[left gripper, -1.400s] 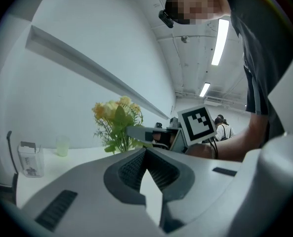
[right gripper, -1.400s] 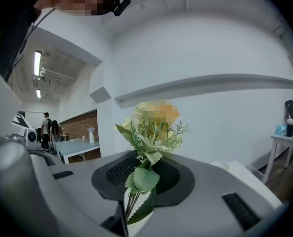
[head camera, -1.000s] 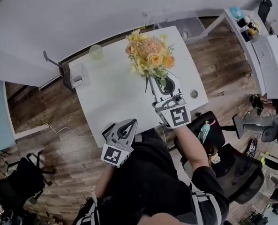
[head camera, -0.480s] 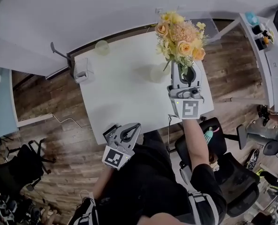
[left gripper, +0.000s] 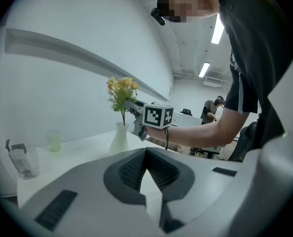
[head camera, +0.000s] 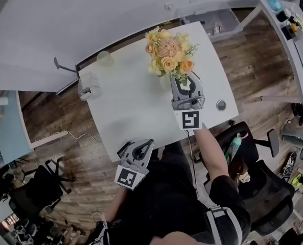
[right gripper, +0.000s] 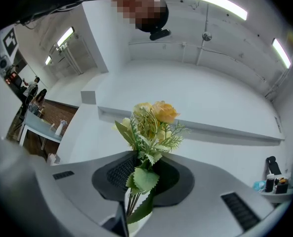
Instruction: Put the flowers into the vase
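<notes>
Right gripper [head camera: 183, 80] clamps the flowers [head camera: 167, 52] by their stems — left gripper [head camera: 149, 143] closed, empty — its view alone shows the vase [left gripper: 120, 138] beneath.

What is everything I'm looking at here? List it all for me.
table: one, white, mid-room.
flowers: one bunch, yellow and orange, over the vase.
vase: one, white, on the table under the flowers.
cup: one, pale green, table's far edge.
clear container: one, table's left edge.
office chairs: at least two, black, on the wooden floor.
left gripper: one, grey, shut, empty, by the table's near edge.
right gripper: one, grey, shut on the flower stems.
</notes>
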`<state>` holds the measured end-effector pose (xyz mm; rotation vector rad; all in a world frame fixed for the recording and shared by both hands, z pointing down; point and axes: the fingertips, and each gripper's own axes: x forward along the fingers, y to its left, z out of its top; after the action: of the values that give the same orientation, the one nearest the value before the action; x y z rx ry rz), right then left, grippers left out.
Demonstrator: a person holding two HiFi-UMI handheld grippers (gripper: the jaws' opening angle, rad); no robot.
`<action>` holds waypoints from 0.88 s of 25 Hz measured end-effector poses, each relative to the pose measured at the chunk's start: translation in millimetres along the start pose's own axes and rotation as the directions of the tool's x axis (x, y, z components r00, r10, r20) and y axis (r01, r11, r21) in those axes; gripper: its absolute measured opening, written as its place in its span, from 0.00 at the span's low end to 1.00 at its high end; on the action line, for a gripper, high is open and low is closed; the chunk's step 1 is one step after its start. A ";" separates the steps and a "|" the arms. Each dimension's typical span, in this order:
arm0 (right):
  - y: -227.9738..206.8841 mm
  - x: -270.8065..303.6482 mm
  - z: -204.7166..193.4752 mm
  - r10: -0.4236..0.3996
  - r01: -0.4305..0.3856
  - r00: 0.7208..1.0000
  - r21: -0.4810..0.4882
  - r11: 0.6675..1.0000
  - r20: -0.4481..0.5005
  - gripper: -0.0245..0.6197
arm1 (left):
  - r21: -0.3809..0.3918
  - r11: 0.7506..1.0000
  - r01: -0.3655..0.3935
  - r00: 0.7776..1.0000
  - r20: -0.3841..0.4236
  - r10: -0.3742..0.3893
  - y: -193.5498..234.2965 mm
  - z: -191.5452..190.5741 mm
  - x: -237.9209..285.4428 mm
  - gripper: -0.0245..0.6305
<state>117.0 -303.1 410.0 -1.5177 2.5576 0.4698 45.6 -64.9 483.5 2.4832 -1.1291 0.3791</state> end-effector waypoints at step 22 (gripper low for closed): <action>28.2 -30.5 -59.5 0.012 -0.031 0.991 -0.144 0.989 -0.130 0.18 | 0.010 1.000 0.004 1.000 -0.030 -0.003 -11.5 -5.3 7.0 0.11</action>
<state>109.9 -284.8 479.9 -1.6199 2.6934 0.5920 58.5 -60.2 488.4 2.4793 -1.1137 0.4202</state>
